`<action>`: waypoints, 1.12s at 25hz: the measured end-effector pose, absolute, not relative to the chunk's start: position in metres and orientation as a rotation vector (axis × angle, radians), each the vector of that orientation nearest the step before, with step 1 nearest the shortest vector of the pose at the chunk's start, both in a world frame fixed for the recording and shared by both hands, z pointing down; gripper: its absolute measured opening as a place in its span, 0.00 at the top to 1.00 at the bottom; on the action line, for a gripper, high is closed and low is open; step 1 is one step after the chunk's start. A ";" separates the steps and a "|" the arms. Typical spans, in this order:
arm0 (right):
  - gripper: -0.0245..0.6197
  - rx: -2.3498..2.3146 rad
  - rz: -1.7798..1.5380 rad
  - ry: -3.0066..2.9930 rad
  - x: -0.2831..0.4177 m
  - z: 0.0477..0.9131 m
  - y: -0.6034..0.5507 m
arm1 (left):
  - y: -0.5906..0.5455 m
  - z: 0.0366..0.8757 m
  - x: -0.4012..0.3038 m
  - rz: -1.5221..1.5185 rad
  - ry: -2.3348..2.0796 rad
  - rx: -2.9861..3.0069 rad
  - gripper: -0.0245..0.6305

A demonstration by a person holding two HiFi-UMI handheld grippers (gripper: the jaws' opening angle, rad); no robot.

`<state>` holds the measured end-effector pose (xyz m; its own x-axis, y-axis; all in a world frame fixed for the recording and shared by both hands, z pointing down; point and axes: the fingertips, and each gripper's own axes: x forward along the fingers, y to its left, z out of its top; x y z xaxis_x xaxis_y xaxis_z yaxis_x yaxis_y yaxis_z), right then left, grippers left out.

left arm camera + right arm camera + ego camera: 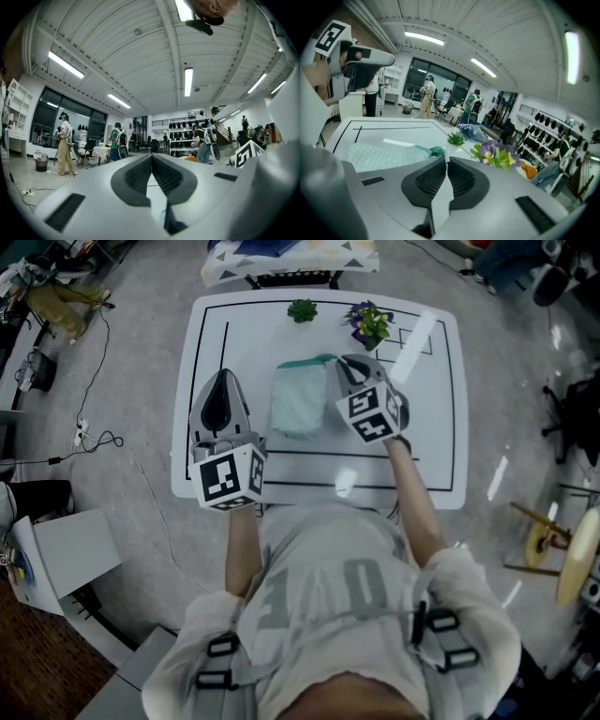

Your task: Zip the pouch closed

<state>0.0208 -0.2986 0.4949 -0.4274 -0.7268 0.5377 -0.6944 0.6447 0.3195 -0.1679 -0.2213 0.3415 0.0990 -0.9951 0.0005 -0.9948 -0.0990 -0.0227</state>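
The left gripper [222, 379] is seen clenched and empty over the table's [431, 427] near left edge. Mid-table the pale green pouch [300, 399] is laid flat, with the right gripper [347, 364] clenched on nothing over its far right corner.

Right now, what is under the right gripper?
The right gripper hangs over the right edge of the pale green mesh pouch on the white table, covering that edge.
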 end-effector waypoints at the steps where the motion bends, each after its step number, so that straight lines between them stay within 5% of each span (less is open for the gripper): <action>1: 0.93 1.104 -0.093 -2.229 0.018 0.483 -0.298 | -0.221 0.340 -0.167 -0.019 2.096 -2.315 0.95; 17: 0.93 1.235 -0.589 -2.440 0.015 0.317 -0.259 | -0.215 0.306 -0.139 0.190 2.030 -2.400 0.95; 28: 0.93 1.217 -0.703 -2.442 0.012 0.298 -0.237 | -0.213 0.294 -0.111 0.309 1.949 -2.527 0.95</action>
